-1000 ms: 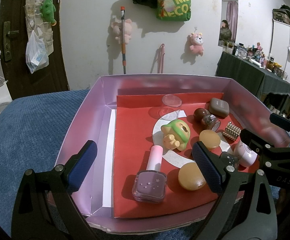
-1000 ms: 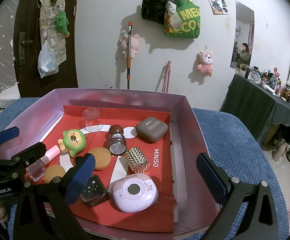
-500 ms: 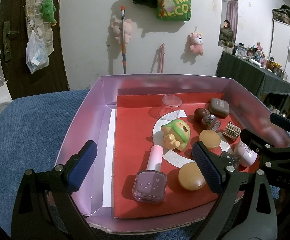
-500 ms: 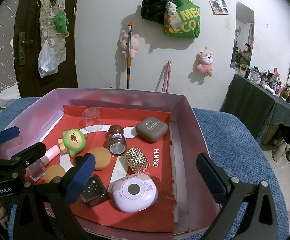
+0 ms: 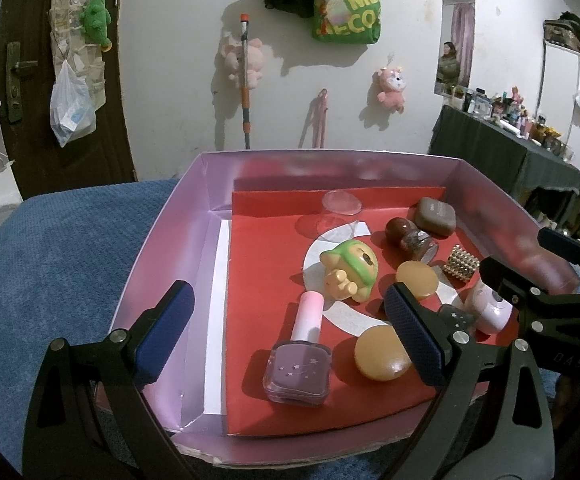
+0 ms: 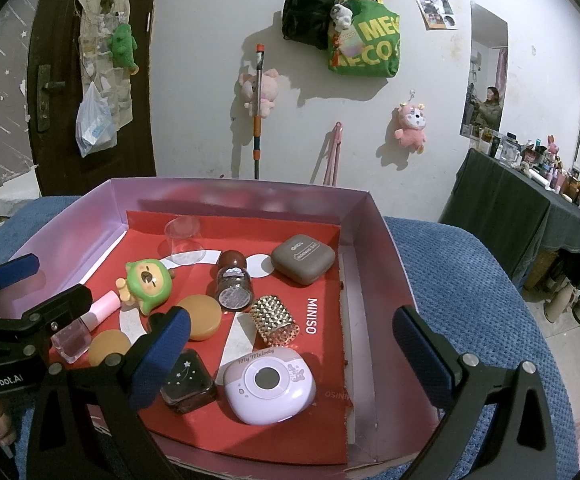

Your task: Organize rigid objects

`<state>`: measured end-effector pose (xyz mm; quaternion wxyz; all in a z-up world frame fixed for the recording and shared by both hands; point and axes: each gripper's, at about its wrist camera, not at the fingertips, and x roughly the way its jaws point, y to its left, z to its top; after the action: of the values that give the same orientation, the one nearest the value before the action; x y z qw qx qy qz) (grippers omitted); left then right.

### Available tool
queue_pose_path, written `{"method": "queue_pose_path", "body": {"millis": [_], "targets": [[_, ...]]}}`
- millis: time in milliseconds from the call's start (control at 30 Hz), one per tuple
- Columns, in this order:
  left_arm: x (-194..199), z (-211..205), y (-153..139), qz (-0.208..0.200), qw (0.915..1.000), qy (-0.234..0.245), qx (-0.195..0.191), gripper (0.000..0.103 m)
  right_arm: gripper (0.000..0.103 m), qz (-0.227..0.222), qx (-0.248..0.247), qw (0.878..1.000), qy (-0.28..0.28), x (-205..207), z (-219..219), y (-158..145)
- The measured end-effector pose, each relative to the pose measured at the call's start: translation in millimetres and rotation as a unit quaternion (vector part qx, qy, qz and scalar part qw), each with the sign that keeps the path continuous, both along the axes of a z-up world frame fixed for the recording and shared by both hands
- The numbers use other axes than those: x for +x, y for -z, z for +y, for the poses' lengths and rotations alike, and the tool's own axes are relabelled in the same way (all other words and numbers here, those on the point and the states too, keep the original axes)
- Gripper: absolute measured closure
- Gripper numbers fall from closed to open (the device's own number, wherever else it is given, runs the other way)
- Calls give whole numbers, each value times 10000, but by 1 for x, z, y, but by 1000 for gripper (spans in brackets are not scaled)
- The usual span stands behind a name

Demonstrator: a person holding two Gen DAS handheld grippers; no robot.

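Left gripper [image 5: 288, 334] hovers at the pink box's [image 5: 162, 240] near edge, fingers spread wide, nothing held. Nail polish bottle [image 5: 300, 354] lies on the red liner, then the green figurine [image 5: 350, 268]. Right gripper [image 6: 290, 350] hangs spread over the purple case [image 6: 270, 384].

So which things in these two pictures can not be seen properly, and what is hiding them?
- Dark star bottle: in the left wrist view mostly behind the left gripper, whose jaws stand wide open.
- Purple nail polish bottle: in the right wrist view partly behind the left gripper's frame.
- Pink box: near wall cut off by both grippers' frames.
- Bottles on the dark side table: too small to tell apart.
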<state>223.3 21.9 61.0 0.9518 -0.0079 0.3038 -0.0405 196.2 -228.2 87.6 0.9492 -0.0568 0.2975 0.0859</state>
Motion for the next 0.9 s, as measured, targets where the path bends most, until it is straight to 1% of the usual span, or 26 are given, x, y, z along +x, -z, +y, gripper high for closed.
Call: {"method": "queue_pose_path", "body": {"millis": [133,233,333,433,500,567,667,767,833,900], "targets": [[-12,1,-2,44,10000,-65,-47,6,0,6,114,9999,27,-2,-4,-2],[-32,3,-6,97,9998,-108,-156,6,0,-141,82,9998,65,-22,-6,-12],[-53,2,-7,192,9997,-101,-107,6,0,-190,112,9998,-33,-47,-7,-22],[-72,3,-4,400,9990,-87,-149,6,0,27,283,9995,-105,-71,-12,-23],[-83,3,2,579,9982,-54,-171,6,0,278,366,9989,-120,-84,-17,-17],[-89,-2,11,818,9966,4,-30,6,0,556,355,9978,-88,-91,-20,-7],[-93,-9,22,1069,9942,19,124,5,0,1065,227,9940,-46,-91,-20,14],[-91,-14,34,1303,9913,-11,162,6,0,1356,110,9907,37,-88,-19,28],[-88,-12,41,1490,9887,-96,158,6,0,1476,115,9889,96,-86,-20,32],[-89,-9,40,1457,9891,-155,115,5,0,1504,89,9885,141,-84,-20,32]]}}
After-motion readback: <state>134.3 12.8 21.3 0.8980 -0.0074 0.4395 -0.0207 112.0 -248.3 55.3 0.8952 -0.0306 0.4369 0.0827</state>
